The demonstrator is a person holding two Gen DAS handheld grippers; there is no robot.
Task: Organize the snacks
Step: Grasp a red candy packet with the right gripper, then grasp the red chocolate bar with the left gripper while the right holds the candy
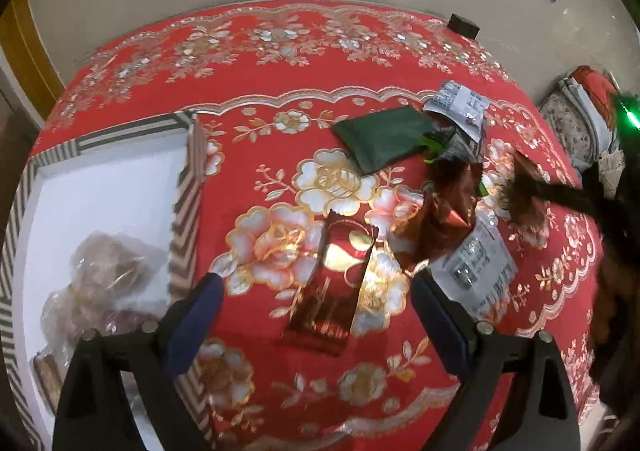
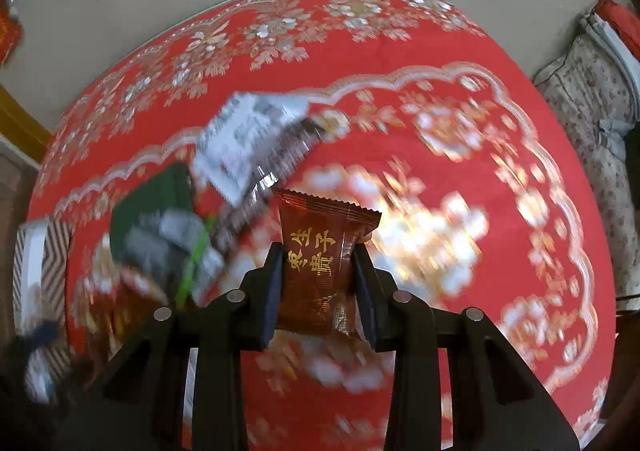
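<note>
left gripper (image 1: pixel 316 287) wide over red packet (image 1: pixel 334 283) | right gripper (image 2: pixel 316 263) grips brown packet (image 2: pixel 320 263)

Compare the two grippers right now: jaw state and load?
The left gripper has its jaws spread wide and holds nothing, hovering over a red-gold packet lying flat on the tablecloth. The right gripper is shut on a brown snack packet, held upright off the cloth. Both have black fingers.
</note>
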